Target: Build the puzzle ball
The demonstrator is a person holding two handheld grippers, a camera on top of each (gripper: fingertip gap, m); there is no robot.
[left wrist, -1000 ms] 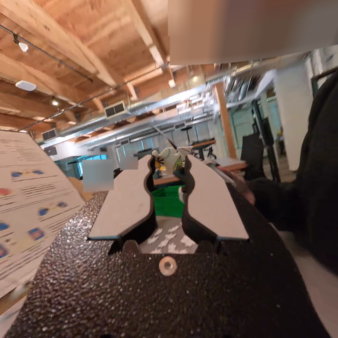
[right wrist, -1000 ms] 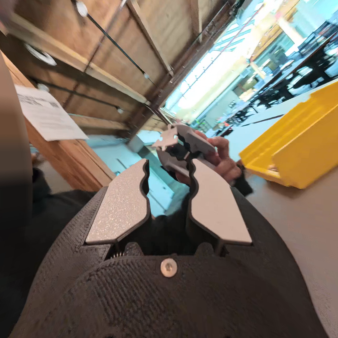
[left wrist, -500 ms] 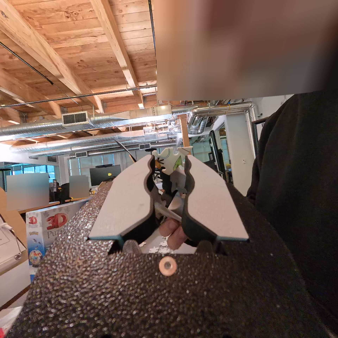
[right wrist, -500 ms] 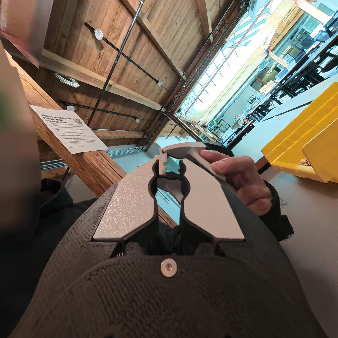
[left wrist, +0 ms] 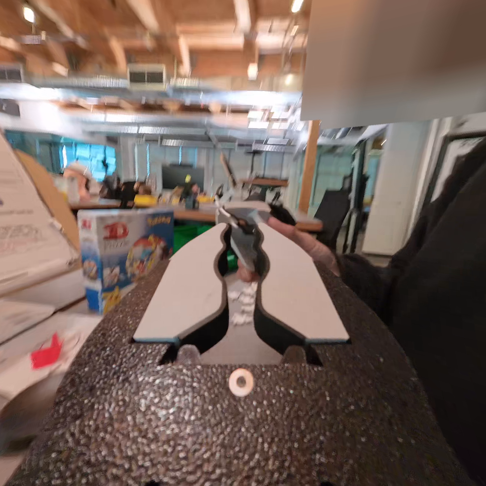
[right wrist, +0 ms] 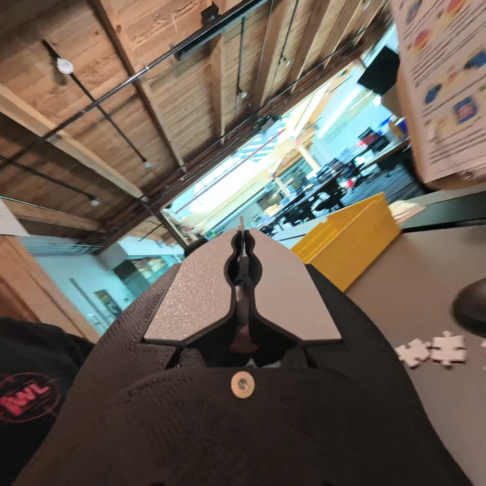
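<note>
A: Between the grey pads of the right gripper (right wrist: 243, 236), what sits there?

B: A thin white puzzle piece (right wrist: 241, 226), seen edge-on, pinched at the fingertips with its top poking past them.

A: And the left gripper (left wrist: 242, 228)?

B: Its jaws stand slightly apart and empty. Just beyond its tips, the other gripper shows with the piece, too blurred for detail.

A: Anything on the grey table (right wrist: 410, 284)?

B: Two loose white puzzle pieces (right wrist: 431, 351) lie flat, a yellow plastic bin (right wrist: 352, 244) behind them. On the left stands a blue-and-white cardboard puzzle box (left wrist: 123, 257).
</note>
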